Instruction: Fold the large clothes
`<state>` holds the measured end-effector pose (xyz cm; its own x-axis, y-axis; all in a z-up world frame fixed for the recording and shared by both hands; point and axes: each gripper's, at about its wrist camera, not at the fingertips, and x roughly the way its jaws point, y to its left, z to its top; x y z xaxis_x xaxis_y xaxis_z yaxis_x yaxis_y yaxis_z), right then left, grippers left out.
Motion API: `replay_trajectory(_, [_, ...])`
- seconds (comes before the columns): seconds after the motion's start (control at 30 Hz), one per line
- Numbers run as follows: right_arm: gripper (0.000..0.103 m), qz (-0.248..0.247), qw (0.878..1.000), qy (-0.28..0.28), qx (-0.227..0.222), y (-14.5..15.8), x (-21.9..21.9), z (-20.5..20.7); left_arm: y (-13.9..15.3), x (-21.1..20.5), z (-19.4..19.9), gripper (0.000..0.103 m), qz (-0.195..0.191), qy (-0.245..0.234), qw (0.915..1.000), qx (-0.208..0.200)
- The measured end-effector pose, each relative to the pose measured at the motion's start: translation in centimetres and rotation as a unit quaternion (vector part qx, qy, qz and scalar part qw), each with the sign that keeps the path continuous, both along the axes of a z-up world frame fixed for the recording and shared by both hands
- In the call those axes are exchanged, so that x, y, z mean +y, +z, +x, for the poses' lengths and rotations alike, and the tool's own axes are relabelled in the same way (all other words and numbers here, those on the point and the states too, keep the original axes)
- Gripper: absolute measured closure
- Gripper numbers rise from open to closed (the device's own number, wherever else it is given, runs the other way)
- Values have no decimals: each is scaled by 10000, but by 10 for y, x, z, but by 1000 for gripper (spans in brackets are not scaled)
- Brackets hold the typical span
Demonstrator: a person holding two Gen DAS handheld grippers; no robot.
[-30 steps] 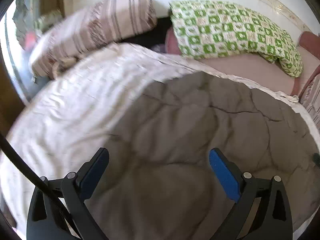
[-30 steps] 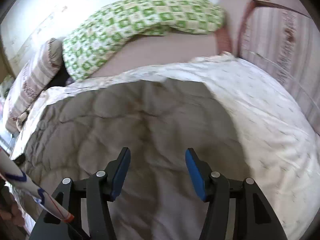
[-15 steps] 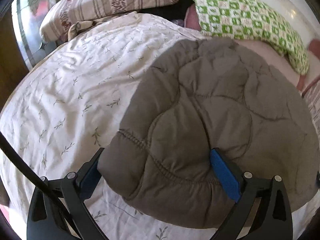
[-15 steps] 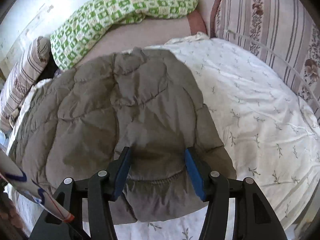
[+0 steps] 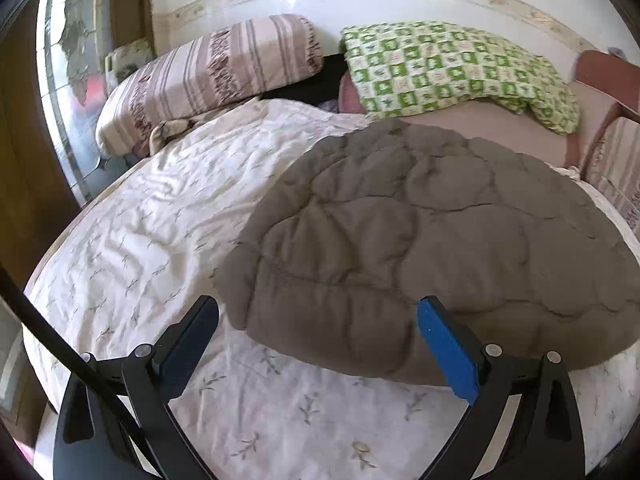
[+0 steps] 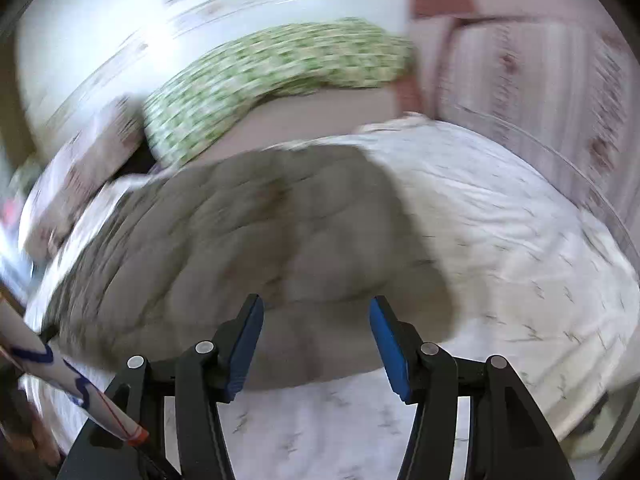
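A grey-brown quilted jacket (image 5: pixel 432 248) lies spread flat on the bed (image 5: pixel 132 240), over a white cover printed with small sprigs. Its padded, gathered near edge faces both cameras.

The left tongs (image 5: pixel 316 344) stand wide open above the cover, at the jacket's near left corner. One blue pad (image 5: pixel 446 354) shows against the jacket's edge, while the other finger is over bare cover; nothing is pinched between them.

The right tongs (image 6: pixel 316 344) are also open, about halfway, and hold nothing. The jacket's near hem lies between and just beyond the fingers, with white cover below. This view is smeared by motion, so I cannot tell whether the pads touch the fabric.

At the head of the bed, a striped pillow (image 5: pixel 208 76) sits on the left and a green checked pillow (image 5: pixel 452 68) on the right, against a white wall. A striped cushion (image 6: pixel 532 92) stands at the bed's right side.
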<state>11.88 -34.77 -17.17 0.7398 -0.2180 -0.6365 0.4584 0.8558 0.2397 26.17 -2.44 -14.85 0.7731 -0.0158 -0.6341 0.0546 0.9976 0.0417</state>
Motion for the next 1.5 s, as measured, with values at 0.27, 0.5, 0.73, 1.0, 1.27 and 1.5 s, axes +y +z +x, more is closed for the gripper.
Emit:
replay_trajectory(0.27, [34, 1552, 9830, -954, -213, -14, -87, -44, -20, 82, 36, 3, -1460, 392, 9845, 893])
replay_trajectory(0.5, [60, 2182, 9734, -689, -56, -38, -86, -22, -49, 96, 53, 4, -2077, 288, 9661, 1509])
replay_trajectory(0.73, [68, 1652, 9829, -728, 365, -45, -79, -10, -49, 72, 54, 6, -969, 281, 9863, 1305])
replay_trajectory(1.0, [53, 140, 9965, -725, -389, 11, -35, -33, -10, 59, 13, 6, -384, 545, 9976, 165])
replay_trajectory(1.27, [53, 105, 9993, 333, -92, -6, 15, 11, -10, -6, -3, 6, 55, -235, 9996, -156])
replay_trajectory(1.5, [53, -5, 9985, 303, 466, -24, 21, 37, -39, -41, 6, 6, 474, -544, 9974, 79])
